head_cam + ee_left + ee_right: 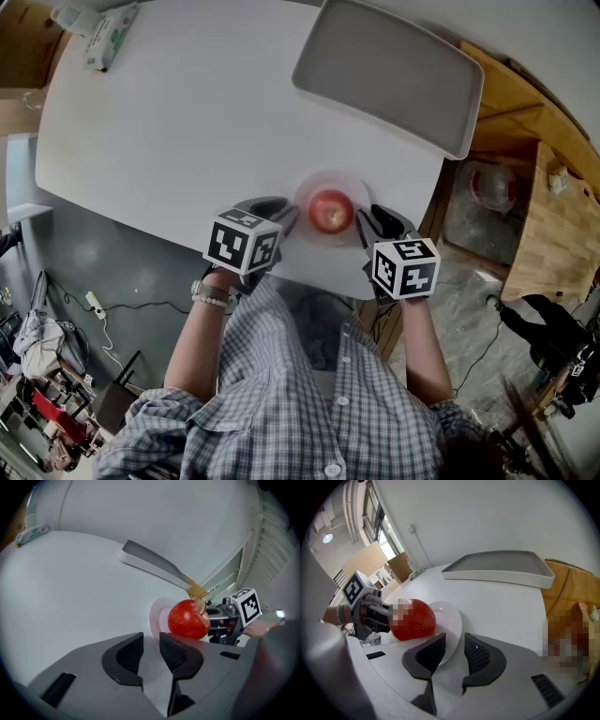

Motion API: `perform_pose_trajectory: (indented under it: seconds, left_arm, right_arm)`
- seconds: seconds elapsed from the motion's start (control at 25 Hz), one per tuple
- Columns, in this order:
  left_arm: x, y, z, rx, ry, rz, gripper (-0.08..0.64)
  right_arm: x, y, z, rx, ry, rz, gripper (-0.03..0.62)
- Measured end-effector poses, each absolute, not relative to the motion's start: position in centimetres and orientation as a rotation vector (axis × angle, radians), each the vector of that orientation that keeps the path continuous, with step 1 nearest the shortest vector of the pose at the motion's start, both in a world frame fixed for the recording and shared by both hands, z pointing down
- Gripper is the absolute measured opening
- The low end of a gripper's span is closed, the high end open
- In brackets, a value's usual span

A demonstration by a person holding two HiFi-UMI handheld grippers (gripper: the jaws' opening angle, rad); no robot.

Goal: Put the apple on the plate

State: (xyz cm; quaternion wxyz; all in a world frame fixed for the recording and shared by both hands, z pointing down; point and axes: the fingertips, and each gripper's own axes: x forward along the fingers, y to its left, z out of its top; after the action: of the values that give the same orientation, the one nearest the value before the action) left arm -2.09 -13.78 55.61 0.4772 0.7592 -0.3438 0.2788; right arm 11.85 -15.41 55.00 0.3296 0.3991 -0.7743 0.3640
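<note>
White table [169,122] | lower centre: apple [330,210] on plate [329,179] | grey tray [389,70] upper right | left gripper [151,639], right gripper [454,641]: jaws slightly apart, seemingly empty

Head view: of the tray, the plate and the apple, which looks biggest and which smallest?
1. Tray, largest by far.
2. Plate.
3. Apple, smallest; it sits on the plate, inside its rim.
</note>
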Motion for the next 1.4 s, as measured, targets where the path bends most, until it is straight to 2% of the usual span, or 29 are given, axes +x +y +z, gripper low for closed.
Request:
perform_pose_trajectory:
  seconds: [0.32, 0.84, 1.4]
  left_arm:
    - [-1.8, -13.6, 55.8, 1.87, -0.801, 0.707, 0.088]
    - [-2.0, -14.3, 56.1, 1.675, -0.804, 0.49, 0.046]
    - [-1.5, -16.1, 55.4, 1.655, -0.774, 0.551, 0.038]
  right_arm:
    - [11.1, -14.9, 55.2, 1.03, -2.017, 0.962, 0.101]
    - [11.8, -15.1, 55.4, 1.146, -1.946, 1.182, 0.083]
    - [12.6, -16.0, 54.8, 1.236, -1.875, 1.398, 0.056]
